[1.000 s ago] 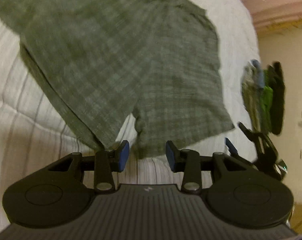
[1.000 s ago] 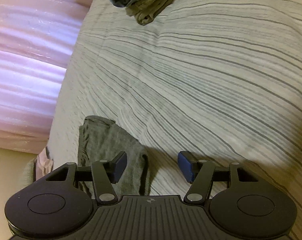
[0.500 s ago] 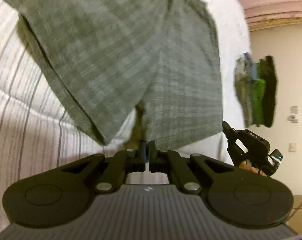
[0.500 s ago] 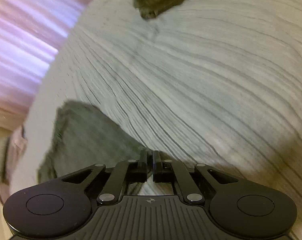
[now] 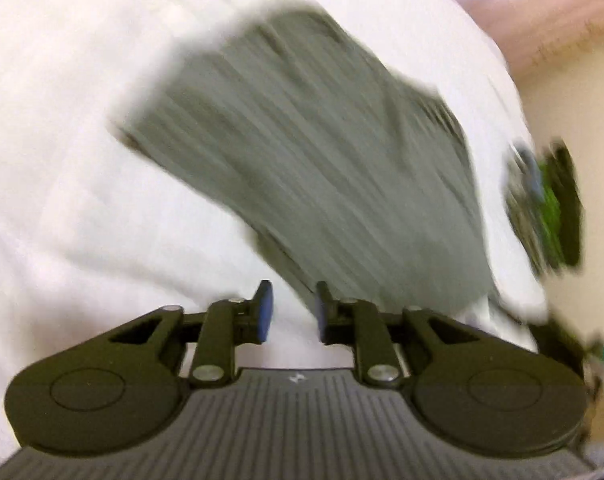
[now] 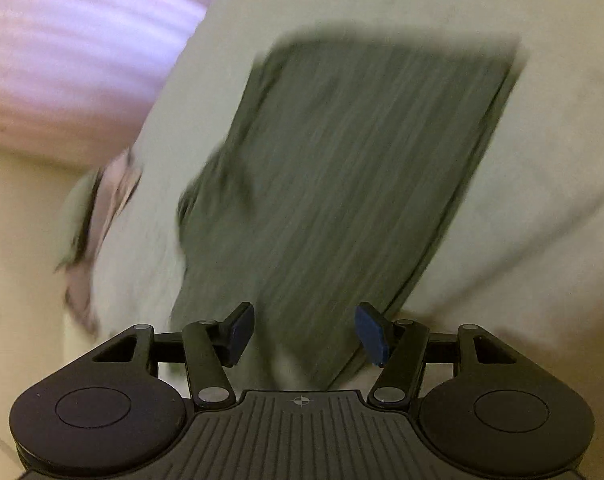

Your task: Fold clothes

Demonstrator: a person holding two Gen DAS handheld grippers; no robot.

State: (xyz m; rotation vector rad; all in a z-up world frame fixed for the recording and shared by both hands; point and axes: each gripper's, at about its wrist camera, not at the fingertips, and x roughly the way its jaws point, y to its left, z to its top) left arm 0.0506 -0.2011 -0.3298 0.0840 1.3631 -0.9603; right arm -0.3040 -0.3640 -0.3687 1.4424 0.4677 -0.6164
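Observation:
A grey-green checked garment [image 5: 314,168] lies folded over on the striped white bedspread [image 5: 61,184]; both views are motion-blurred. My left gripper [image 5: 289,312] is open and empty, just short of the garment's near edge. In the right wrist view the same garment [image 6: 342,168] lies as a rough rectangle. My right gripper [image 6: 305,332] is open and empty, with the garment's near edge between and below its pads.
A stack of folded clothes [image 5: 546,208], green and dark, lies at the bed's right edge in the left wrist view. Pink curtains [image 6: 73,48] hang beyond the bed. A pinkish cloth [image 6: 101,208] lies at the bed's left edge.
Both grippers, shut on the garment's hem half a second ago, have opened and let it go. The garment now lies folded over on the bed, and both cameras have swung quickly.

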